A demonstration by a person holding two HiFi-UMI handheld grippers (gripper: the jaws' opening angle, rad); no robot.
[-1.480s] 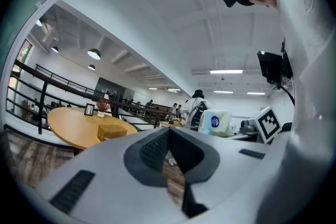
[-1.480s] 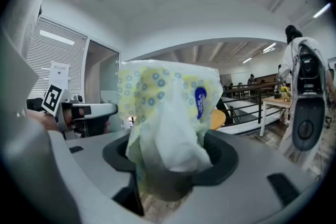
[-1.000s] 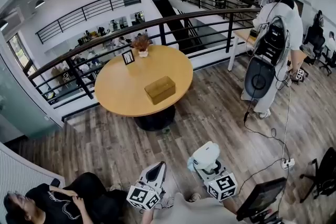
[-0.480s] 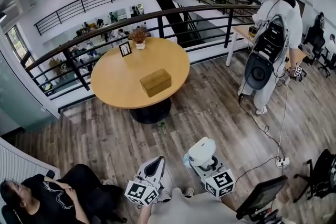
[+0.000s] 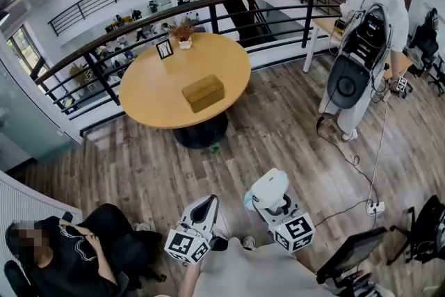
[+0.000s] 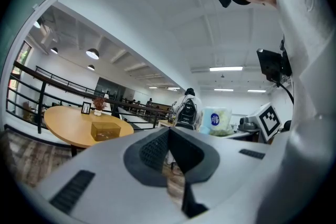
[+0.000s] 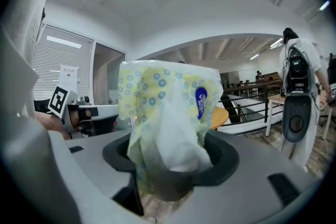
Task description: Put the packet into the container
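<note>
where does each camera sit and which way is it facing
Head view: on the person's head, looking steeply down at the round table and container; left tongs and right tongs show below.
Left gripper view: on the left tongs, facing level towards the table; shut jaws, person's torso show.
Right gripper view: on the right tongs, facing the packet its jaws grip.
All three share packet and table.

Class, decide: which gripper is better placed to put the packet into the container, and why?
Right. The right gripper holds the packet; the left gripper is shut on nothing. The container on the table lies well ahead of both.
</note>
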